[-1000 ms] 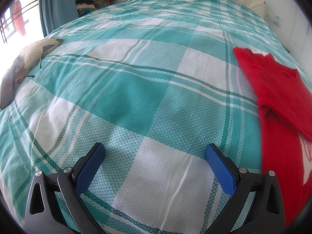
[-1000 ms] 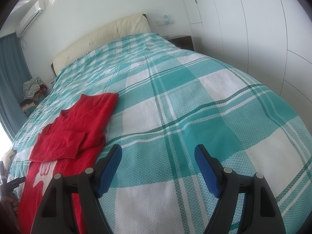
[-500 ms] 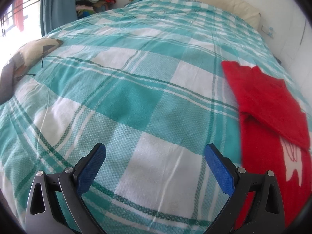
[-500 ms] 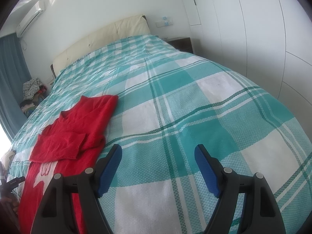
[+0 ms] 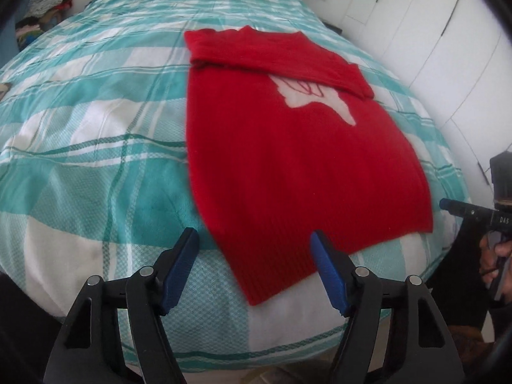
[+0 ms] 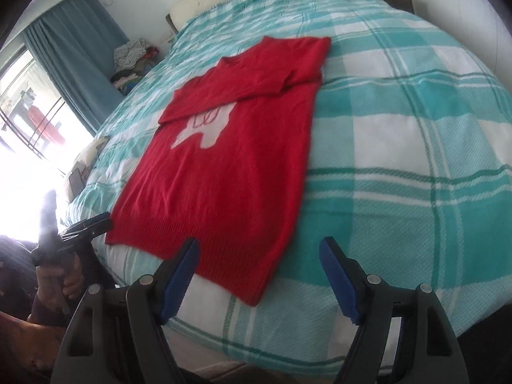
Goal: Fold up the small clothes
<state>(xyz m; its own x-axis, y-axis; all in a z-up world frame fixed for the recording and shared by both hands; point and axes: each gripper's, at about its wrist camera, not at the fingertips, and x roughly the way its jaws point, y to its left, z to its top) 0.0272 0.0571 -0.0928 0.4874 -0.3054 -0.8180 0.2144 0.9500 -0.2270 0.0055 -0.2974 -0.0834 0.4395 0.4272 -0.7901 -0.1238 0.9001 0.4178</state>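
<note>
Here the checked bedspread [image 5: 96, 166] fills both views, and the red sweater [image 5: 288, 166] lies flat across its middle, sleeves folded over the chest. Both the left gripper [image 5: 254, 268], its jaws just narrowing, and the right gripper [image 6: 257, 272] hang unclenched and empty above the hem [image 6: 224, 256]. Pinching bedspread along with knit would likely drag the fold crooked. The folded sleeves half hide the white motif [image 6: 204, 128].

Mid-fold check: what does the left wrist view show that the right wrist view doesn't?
Only the left wrist view shows the white wardrobe doors and the right gripper, side-on. Only the right wrist view shows the blue curtain, bright window and the left gripper, whose jaws have just been closing, on nothing. Both share the red knitted sweater, sleeves folded in, on the teal checked bedspread.
</note>
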